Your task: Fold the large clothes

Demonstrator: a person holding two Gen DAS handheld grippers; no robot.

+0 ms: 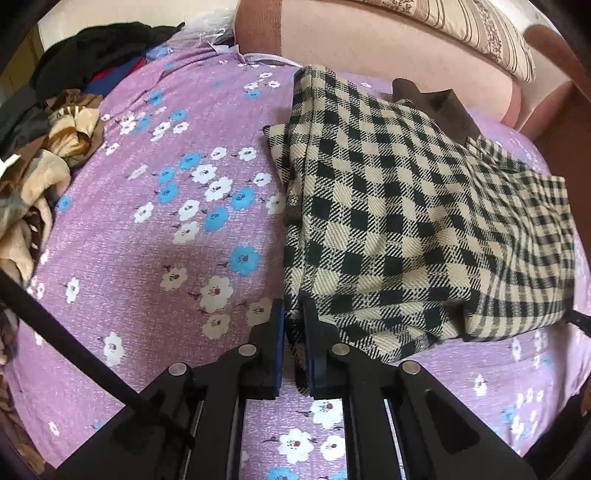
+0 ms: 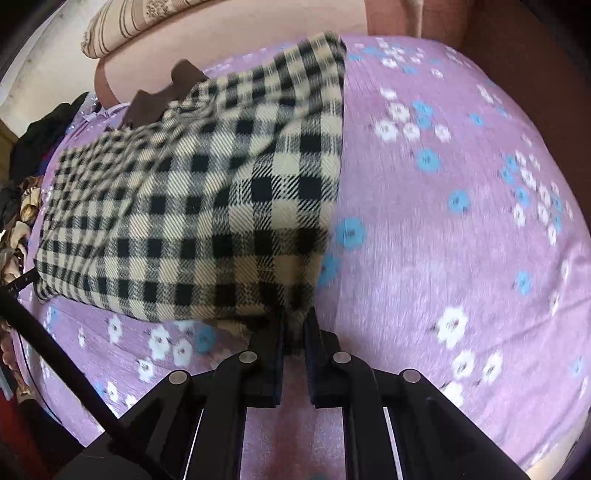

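A lilac floral bedsheet (image 1: 155, 229) is seen spread ahead of and beneath both grippers, covering the whole work surface. A pink padded headboard (image 1: 388, 55) is seen at the far edge, with a striped pillow (image 1: 476, 29) resting on top of it. A heap of unfolded clothes (image 1: 55, 122) is noted far ahead and to the left of the left gripper, well apart from the work in hand.

The checked garment (image 1: 399, 221), black and cream with a brown collar (image 1: 439, 107) at its far end, is laid on the sheet directly ahead of both grippers and already appears doubled along its length. Its near left corner is pinched by the left gripper (image 1: 293, 332); the jaws are closed to a narrow gap filled with cloth. Its near right corner is held likewise by the right gripper (image 2: 293, 328), jaws nearly together on the fabric edge. The right view is blurred, so motion is inferred.

Step judged: the near hem is gripped at both corners for a crosswise fold toward the collar. The next move is judged to call for both corners being lifted evenly and carried forward together, so that the hem is laid square on the far end without the lower layers being dragged.
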